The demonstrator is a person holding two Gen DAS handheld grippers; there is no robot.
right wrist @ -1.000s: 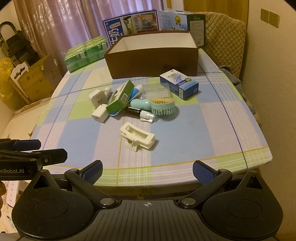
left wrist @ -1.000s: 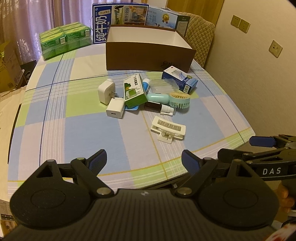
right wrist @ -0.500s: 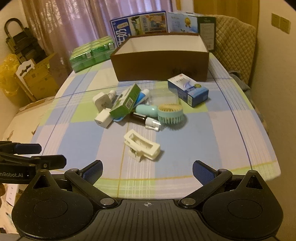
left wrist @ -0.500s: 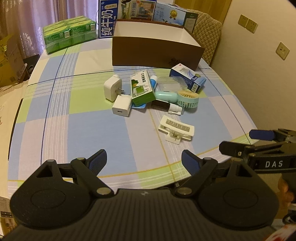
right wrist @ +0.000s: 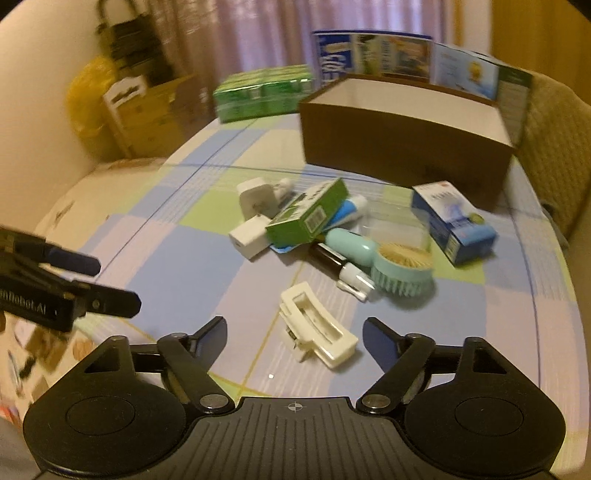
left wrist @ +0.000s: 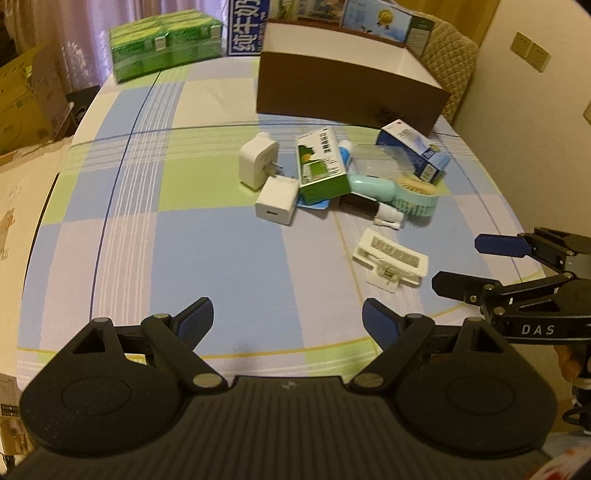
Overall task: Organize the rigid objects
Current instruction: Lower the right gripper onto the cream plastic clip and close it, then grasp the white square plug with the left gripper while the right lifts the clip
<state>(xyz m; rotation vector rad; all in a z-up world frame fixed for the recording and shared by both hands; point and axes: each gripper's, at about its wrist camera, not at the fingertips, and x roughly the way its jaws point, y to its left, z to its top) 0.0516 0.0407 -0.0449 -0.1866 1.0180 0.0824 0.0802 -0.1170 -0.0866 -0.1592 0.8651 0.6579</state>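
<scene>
A pile of small objects lies mid-table: two white chargers (left wrist: 275,200), a green box (left wrist: 322,164), a teal hand fan (left wrist: 408,192), a blue and white box (left wrist: 415,151) and a white hair claw clip (left wrist: 389,260). Behind them stands an open brown box (left wrist: 347,88). My left gripper (left wrist: 288,323) is open and empty over the near table edge. My right gripper (right wrist: 295,338) is open and empty, with the claw clip (right wrist: 317,330) just ahead between its fingers. The right gripper also shows in the left wrist view (left wrist: 458,264).
A green wrapped pack (left wrist: 166,44) and tall printed cartons (left wrist: 332,11) stand at the table's far edge. A quilted chair back (left wrist: 448,55) is behind the brown box. Cardboard boxes (right wrist: 147,107) sit on the floor to the left. A wall is on the right.
Both grippers moved forward over the table toward the pile. The right gripper closed in on the claw clip and swung left. Both stayed open.
</scene>
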